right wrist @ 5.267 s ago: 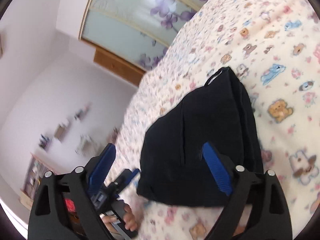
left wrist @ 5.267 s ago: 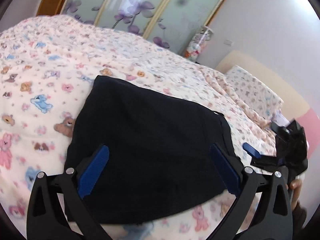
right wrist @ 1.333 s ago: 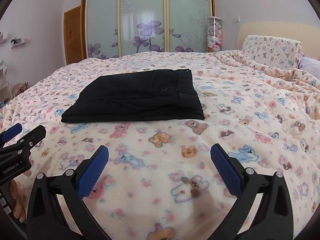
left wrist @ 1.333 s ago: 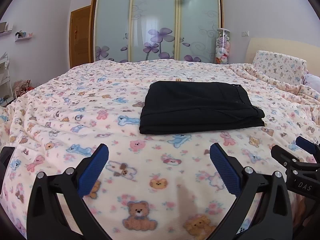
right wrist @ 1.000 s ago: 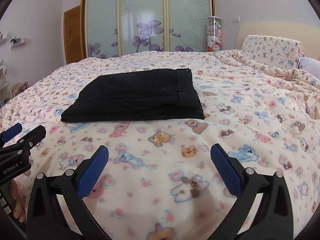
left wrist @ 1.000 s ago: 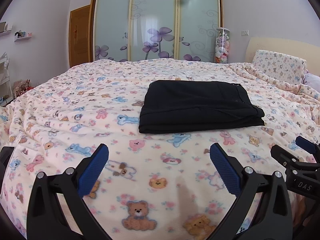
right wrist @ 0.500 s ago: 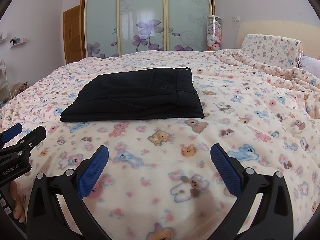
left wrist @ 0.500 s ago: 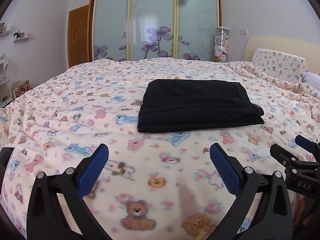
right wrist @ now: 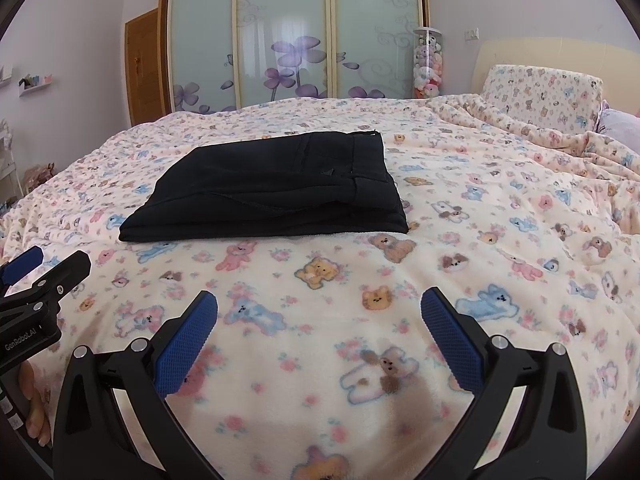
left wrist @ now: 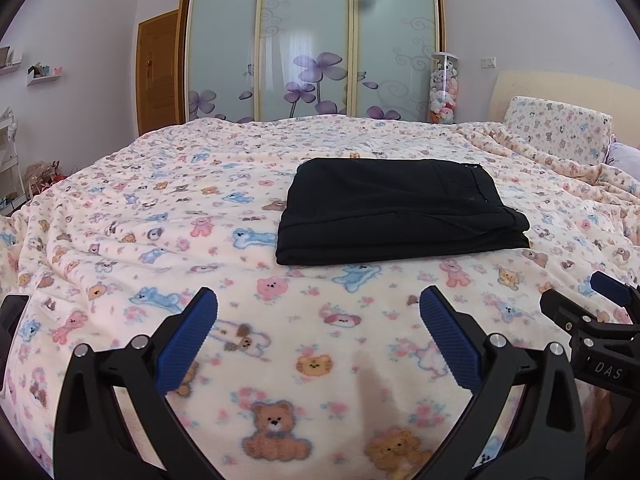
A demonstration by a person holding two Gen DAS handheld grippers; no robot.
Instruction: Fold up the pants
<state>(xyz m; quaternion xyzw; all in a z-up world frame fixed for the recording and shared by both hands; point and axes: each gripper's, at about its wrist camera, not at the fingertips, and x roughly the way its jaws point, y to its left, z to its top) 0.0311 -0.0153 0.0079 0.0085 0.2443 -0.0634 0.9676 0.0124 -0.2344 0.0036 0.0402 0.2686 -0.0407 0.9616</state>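
Since five seconds ago we have pulled both grippers back from right over the pants to the near edge of the bed, and over the last second hardly anything has shifted. Our left gripper and right gripper both hover over the teddy-bear blanket with fingers spread wide, holding nothing. Those black pants lie as a flat folded rectangle around the middle of the bed, well ahead of both grippers, long axis running left to right, waistband end toward the headboard side on our right. From the left gripper they sit ahead and slightly right; from the right gripper, ahead and left, so neither hand is clearly nearer. We judge the folding finished, with no further grasp needed
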